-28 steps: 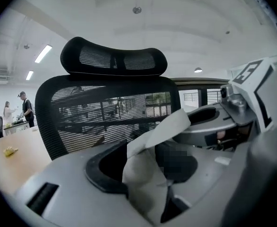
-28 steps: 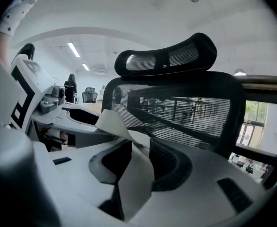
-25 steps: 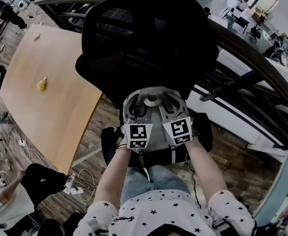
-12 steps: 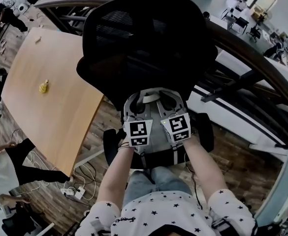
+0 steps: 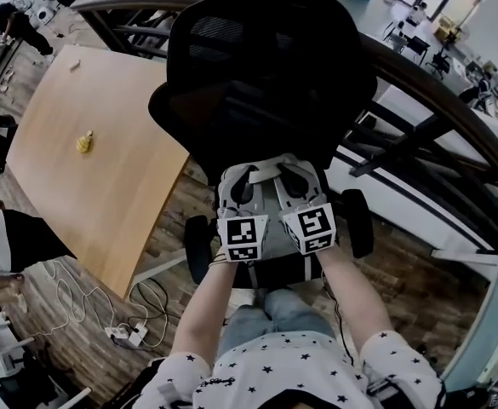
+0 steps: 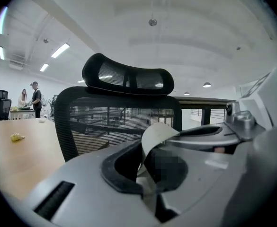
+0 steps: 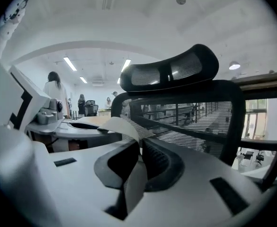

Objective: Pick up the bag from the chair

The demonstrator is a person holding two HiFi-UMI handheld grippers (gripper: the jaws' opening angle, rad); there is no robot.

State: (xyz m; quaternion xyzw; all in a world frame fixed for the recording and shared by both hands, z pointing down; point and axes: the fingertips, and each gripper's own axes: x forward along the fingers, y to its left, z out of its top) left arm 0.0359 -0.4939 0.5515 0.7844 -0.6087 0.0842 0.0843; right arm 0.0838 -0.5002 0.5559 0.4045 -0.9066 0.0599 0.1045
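Changed: left gripper (image 5: 247, 216) and right gripper (image 5: 304, 211) have just been closing their jaws, each on a strap of the bag (image 5: 270, 190); the person (image 5: 10, 239) at lower left has drawn off to the frame's edge.
Head view, bag: grey, over the seat of the black mesh chair (image 5: 266, 75), before its back; whether it rests or hangs cannot be told.
Head view, grippers: side by side at the bag's near edge.
Head view, around: armrests (image 5: 357, 221) flank the bag; wooden table (image 5: 87, 194) to the left; cables (image 5: 142, 301) on the floor; railing (image 5: 436, 118) behind.
Left gripper view: jaws clenched on the pale left strap (image 6: 157, 134); headrest (image 6: 128, 77) and mesh back stand just ahead.
Right gripper view: jaws pinched on the pale right strap (image 7: 121, 126); mesh back fills the way forward.
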